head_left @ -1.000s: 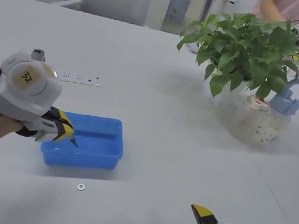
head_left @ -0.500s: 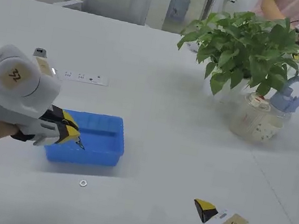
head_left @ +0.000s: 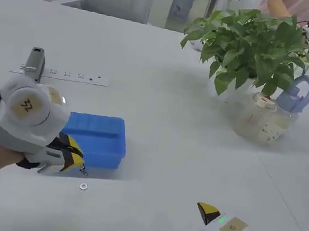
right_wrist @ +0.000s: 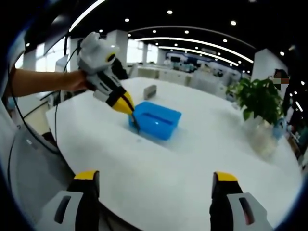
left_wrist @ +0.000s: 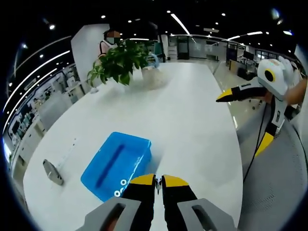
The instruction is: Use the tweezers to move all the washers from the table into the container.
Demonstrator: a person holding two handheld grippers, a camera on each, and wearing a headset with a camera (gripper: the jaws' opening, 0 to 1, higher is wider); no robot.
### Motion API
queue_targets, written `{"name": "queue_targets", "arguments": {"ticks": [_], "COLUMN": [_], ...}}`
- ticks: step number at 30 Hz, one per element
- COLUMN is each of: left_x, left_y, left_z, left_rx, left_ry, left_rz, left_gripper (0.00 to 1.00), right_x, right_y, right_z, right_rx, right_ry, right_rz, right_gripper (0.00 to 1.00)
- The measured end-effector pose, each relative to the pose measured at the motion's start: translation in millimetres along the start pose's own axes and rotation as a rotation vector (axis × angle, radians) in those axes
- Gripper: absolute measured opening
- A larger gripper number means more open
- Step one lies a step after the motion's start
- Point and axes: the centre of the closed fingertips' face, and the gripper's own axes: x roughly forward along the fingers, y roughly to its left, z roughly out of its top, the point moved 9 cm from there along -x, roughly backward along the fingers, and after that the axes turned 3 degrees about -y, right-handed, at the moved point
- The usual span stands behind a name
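- Washer (head_left: 83, 186): one small ring lies flat on the white counter (head_left: 183, 156), just in front of the container's near wall and not touching it.
- Two more small rings (left_wrist: 120, 187) show at the container's near corner in the left gripper view (inside or on the rim, cannot tell).
- Tweezers (head_left: 81, 169): a thin dark tip sticks out past the left gripper's yellow jaw ends. It points down at the counter near the washer, with a small gap between them.
- Container (head_left: 102, 142): a blue rectangular tub, upright on the counter, just behind the tweezers tip.
- Left gripper (head_left: 73, 160): jaws pressed together, clamped on the tweezers, held by a hand at the container's near-left corner.
- Right gripper (head_left: 208, 212): low in the head view, well apart from the washer and container. Its jaws are spread wide with nothing between them (clear in its own view).
- Further back: a leafy potted plant (head_left: 252, 43), a clear jar (head_left: 263, 119) with a blue lid beside it, and a power strip (head_left: 60, 74) behind the container.
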Motion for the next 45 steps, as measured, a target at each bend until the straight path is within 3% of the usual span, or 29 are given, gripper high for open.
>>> {"name": "queue_targets", "arguments": {"ticks": [14, 26, 36, 45], "left_x": [12.9, 19.3, 20.6, 15.5], "left_y": [-5.5, 0.2, -1.8, -4.3], "left_z": [-8.2, -13.7, -8.8, -7.3], "left_rx": [-0.009, 0.016, 0.022, 0.033], "left_ry": [0.040, 0.076, 0.079, 0.090], "left_rz": [-0.036, -0.046, -0.068, -0.057], "left_gripper": [0.01, 0.01, 0.00, 0.00], "right_x": [0.4, 1.1, 1.1, 1.4], "right_y": [-0.5, -0.6, -0.4, 0.4], "right_z": [-1.8, -2.9, -3.1, -3.8], "right_rx": [-0.022, -0.031, -0.037, -0.051], "right_ry": [0.022, 0.032, 0.038, 0.045], "right_rz": [-0.009, -0.009, -0.012, -0.009], "right_gripper": [0.93, 0.91, 0.89, 0.88]}}
